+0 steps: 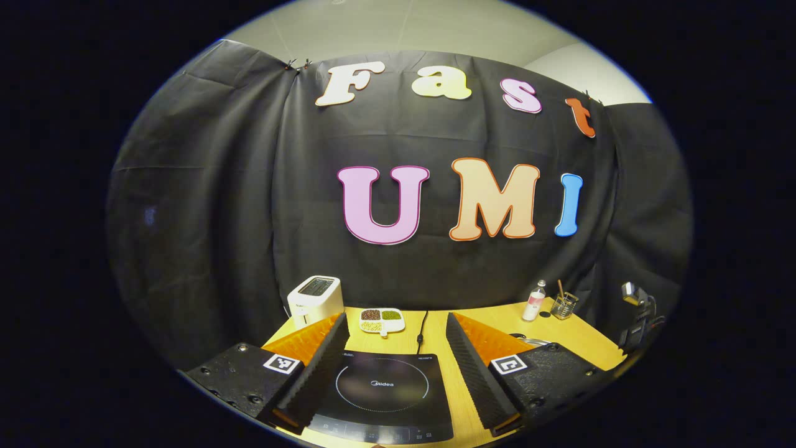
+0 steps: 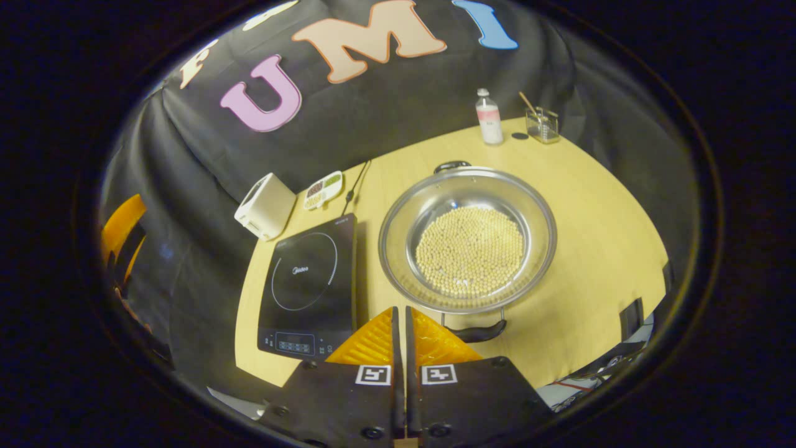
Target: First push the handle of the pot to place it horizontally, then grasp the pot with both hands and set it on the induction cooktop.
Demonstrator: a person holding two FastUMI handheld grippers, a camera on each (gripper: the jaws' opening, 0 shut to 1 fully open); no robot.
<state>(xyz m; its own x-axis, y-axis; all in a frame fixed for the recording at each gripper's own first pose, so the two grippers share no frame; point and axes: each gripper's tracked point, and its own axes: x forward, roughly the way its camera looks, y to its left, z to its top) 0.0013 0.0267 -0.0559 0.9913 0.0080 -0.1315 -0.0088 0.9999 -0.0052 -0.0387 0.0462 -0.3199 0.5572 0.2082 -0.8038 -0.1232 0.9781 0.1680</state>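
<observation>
We start from the tabletop (image 2: 597,249), a pale wooden surface that carries everything. On it the pot (image 2: 467,239) sits just to the right of the induction cooktop (image 2: 309,280), close beside it but apart. It is a wide, shallow steel vessel with a layer of pale beans (image 2: 469,251) covering its bottom.

The pot has two dark loop handles. In the right gripper view, the far handle (image 2: 452,165) sits at the back rim and the near handle (image 2: 477,331) at the front rim. So we judge its long axis, handle to handle, to run front to back, roughly in line with the cooktop's long edge, not across.

The step in hand looks to be the first push. We hold the right hand-held gripper (image 2: 401,320) above the tabletop's front edge with its fingers clenched together and nothing between them, just left of the near handle. A closed tip suits pushing. We would set it against the side of that handle and sweep sideways, so the pot pivots on its base. The beans are loose, so a slow, level push should keep them from spilling.

In the left gripper view, the left hand-held gripper (image 1: 396,348) hangs released, jaws wide apart and empty, over the cooktop. We would keep it clear of the swing until the handles lie crosswise, one for each side.
</observation>
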